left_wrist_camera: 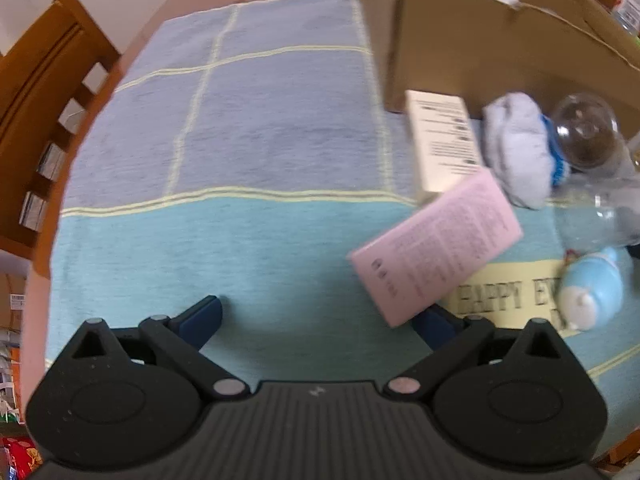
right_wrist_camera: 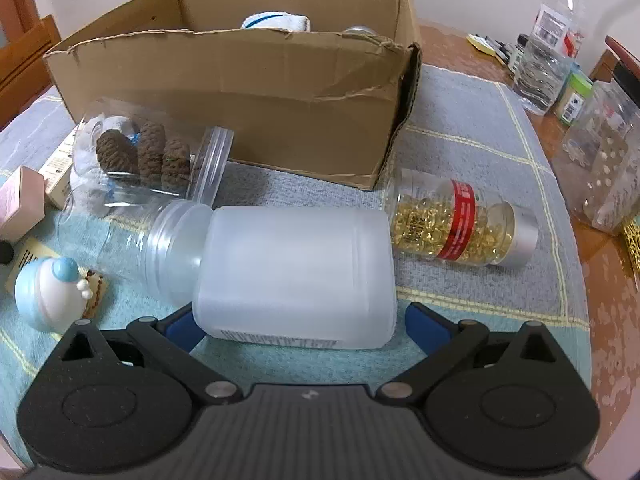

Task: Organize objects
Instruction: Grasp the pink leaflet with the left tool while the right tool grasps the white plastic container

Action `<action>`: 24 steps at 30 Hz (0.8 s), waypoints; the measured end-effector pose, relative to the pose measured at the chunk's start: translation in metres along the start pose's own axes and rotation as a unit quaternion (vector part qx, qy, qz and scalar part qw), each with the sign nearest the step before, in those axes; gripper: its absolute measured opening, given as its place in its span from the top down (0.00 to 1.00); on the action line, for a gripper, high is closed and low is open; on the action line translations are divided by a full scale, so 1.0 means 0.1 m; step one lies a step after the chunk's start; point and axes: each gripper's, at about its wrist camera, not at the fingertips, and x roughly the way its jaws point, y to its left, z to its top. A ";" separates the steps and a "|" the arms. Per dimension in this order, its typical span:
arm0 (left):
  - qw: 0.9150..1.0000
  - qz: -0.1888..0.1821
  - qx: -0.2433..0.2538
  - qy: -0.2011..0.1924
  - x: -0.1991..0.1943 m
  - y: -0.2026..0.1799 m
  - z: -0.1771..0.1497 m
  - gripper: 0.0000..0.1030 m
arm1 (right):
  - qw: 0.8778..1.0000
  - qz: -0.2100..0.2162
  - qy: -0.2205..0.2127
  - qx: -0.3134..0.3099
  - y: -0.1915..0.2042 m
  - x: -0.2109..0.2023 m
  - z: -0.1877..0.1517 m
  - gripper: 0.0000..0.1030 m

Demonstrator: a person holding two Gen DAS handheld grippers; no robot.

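Observation:
A cardboard box [right_wrist_camera: 256, 92] stands open on the blue cloth; it also shows in the left wrist view [left_wrist_camera: 480, 40]. My right gripper [right_wrist_camera: 298, 326] is open, its blue pads either side of a frosted white plastic jar [right_wrist_camera: 296, 272] lying on its side. My left gripper [left_wrist_camera: 320, 316] is open and empty over the cloth; a pink box [left_wrist_camera: 436, 248] lies by its right finger, partly over a cream box [left_wrist_camera: 440, 140]. A white sock roll [left_wrist_camera: 520, 148] lies behind them.
A clear jar of pine cones [right_wrist_camera: 148, 156], a capsule bottle [right_wrist_camera: 460, 220] and a small blue-white figurine [right_wrist_camera: 52, 296] lie around the white jar. Bottles and jars [right_wrist_camera: 552, 40] stand at the right table edge. A wooden chair [left_wrist_camera: 40, 100] is at the left.

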 end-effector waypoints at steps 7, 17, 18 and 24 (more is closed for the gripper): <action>0.999 0.022 -0.024 -0.012 0.02 0.23 0.00 0.01 | 1.000 -0.003 -0.012 0.003 -0.01 -0.02 -0.05 0.00; 0.995 -0.047 0.086 -0.038 -0.13 -0.34 -0.27 0.00 | 1.000 -0.008 -0.024 0.011 -0.01 -0.02 -0.08 0.00; 0.993 -0.050 0.092 -0.051 -0.14 -0.39 -0.27 0.00 | 1.000 -0.009 -0.024 0.012 -0.01 -0.02 -0.08 0.00; 0.993 -0.070 0.076 -0.060 -0.06 -0.55 -0.12 0.00 | 1.000 -0.012 -0.016 0.019 0.01 0.00 -0.03 0.00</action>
